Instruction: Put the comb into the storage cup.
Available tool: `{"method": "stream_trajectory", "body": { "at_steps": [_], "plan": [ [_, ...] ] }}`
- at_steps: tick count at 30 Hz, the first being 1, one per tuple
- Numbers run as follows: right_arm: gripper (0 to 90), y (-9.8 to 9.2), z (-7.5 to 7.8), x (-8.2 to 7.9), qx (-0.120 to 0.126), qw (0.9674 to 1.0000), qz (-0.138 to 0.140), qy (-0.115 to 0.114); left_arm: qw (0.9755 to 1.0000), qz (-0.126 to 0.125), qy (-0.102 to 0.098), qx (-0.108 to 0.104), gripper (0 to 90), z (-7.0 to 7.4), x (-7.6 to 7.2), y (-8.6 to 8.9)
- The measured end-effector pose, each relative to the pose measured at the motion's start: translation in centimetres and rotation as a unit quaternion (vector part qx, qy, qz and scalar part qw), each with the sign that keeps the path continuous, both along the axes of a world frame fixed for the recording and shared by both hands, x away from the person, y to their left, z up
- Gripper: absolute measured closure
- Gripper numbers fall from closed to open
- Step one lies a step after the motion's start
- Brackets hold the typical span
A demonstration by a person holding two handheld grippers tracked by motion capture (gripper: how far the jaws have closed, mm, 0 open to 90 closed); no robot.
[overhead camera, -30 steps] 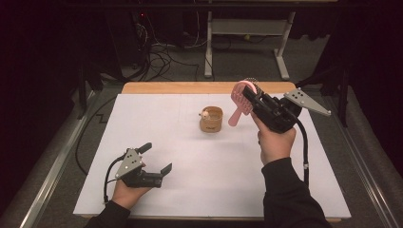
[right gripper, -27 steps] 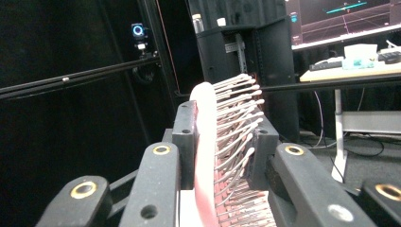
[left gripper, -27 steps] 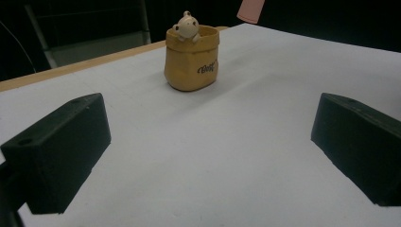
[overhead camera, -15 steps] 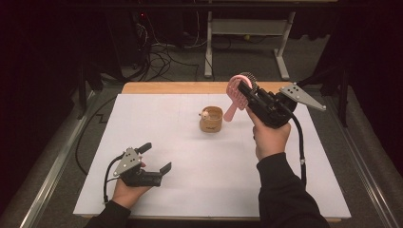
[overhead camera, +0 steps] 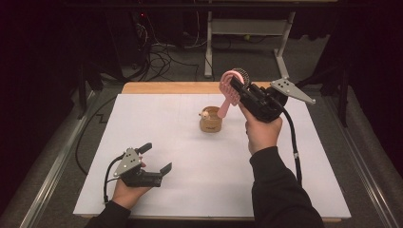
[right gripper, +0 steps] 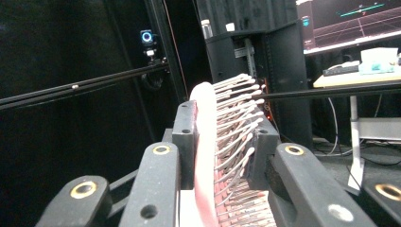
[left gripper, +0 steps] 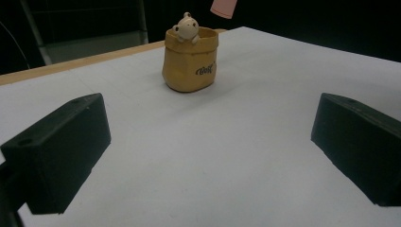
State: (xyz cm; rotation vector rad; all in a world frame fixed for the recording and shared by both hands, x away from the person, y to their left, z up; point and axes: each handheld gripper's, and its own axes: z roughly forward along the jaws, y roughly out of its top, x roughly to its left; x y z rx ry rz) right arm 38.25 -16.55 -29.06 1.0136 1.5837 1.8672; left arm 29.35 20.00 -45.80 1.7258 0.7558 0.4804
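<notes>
From my remote seat, the right tool [overhead camera: 236, 87] is clamped on the head of a pink hairbrush [overhead camera: 229, 93], raised above the far middle of the white tabletop [overhead camera: 190, 137]; in the right gripper view the brush's pink back and white-tipped bristles [right gripper: 231, 127] sit squeezed between the two black jaws. Compared with a second ago, I see the right hand [overhead camera: 260, 133] has carried the brush leftward, so that in the high view the handle now hangs tilted with its lower end just over the rim of the small tan pot [overhead camera: 210, 120], where before it stood off to the pot's right. Whether the handle touches the pot I cannot tell. The pot, with a little pale figure [left gripper: 186, 26] peeking over its edge, has not moved from its place on the far middle of the tabletop. The left tool [overhead camera: 154, 159] rests low on the near left of the tabletop, jaws spread wide and gripping nothing, just as it lay earlier; the left gripper view looks between them to the pot, with the pink handle tip [left gripper: 223, 8] hanging above it at the top edge.
</notes>
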Motion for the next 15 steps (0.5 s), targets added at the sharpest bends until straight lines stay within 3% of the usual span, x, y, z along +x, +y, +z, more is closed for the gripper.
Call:
{"method": "stream_trajectory", "body": {
  "at_steps": [15],
  "plan": [
    [72.4,1.4,-1.0,1.8,0.001,0.9999,-0.002,0.014,1.0000,-0.003,0.004,0.004,0.0,-0.2,0.0,-0.2]
  ]
}}
